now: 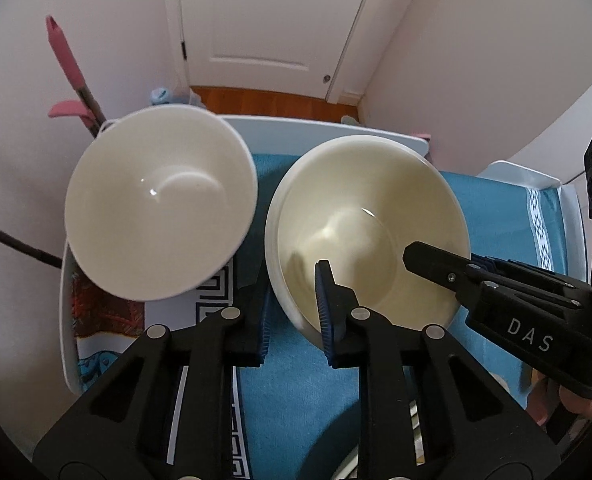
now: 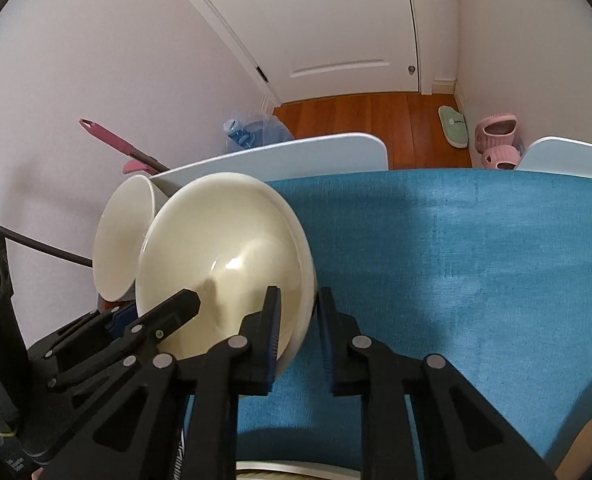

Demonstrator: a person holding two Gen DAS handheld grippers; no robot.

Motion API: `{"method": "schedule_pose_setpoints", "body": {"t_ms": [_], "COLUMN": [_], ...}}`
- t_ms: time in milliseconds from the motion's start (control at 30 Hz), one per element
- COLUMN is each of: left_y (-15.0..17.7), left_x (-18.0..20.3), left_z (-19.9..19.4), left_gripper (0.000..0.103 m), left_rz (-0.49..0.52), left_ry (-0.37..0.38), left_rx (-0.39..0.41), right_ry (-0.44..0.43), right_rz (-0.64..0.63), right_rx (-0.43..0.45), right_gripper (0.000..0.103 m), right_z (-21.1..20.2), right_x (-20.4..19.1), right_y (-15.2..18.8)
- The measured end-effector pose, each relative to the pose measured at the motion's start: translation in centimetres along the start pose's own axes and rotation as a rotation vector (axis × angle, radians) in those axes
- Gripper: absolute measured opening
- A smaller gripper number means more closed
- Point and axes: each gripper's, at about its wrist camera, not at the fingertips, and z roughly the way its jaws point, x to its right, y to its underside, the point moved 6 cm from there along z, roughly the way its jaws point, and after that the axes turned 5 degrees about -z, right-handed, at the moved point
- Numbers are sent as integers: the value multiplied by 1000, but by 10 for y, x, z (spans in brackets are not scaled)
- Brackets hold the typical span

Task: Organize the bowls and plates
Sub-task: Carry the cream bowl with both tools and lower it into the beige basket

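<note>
A cream bowl (image 1: pixel 367 232) (image 2: pixel 224 248), apparently nested in a second one of the same kind, is on the blue tablecloth (image 1: pixel 296 400). My left gripper (image 1: pixel 292 280) is shut on its near left rim, one finger inside and one outside. My right gripper (image 2: pixel 299 292) is shut on the opposite rim in the same way. Each gripper shows in the other's view: the right gripper (image 1: pixel 447 258) at the bowl's right edge, the left gripper (image 2: pixel 152 308) at its lower left. A white bowl (image 1: pixel 160 200) (image 2: pixel 124 232) sits just left of the cream one, untouched.
White chair backs (image 2: pixel 296 152) (image 2: pixel 567 152) line the table's far edge. A pink-handled mop (image 1: pixel 62 52) and a black cable (image 1: pixel 16 246) are at the left by the wall. Slippers (image 2: pixel 495 136) lie on the wood floor before a white door. Blue cloth (image 2: pixel 455 260) spreads to the right.
</note>
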Motion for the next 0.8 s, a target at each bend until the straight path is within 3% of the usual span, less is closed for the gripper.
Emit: {"method": "schedule_pose_setpoints", "body": {"t_ms": [367,533,800], "left_y": [11,18,45], "left_x": [42,86,174], "left_z": [-74,-110,-144], "left_gripper": [17,17,17], "left_rz": [8,28,91], "left_ry": [-24,-7,58], "left_rx": [131,175,209], "right_ry": [-25,-25,19], "right_rz": [-75,-96,-79], "right_rx": [122,179,268], "right_gripper": [17,17,17], "right_z": [-76,-129,-222], "right_x": [-9,-2,48], "right_y": [10,18,46]}}
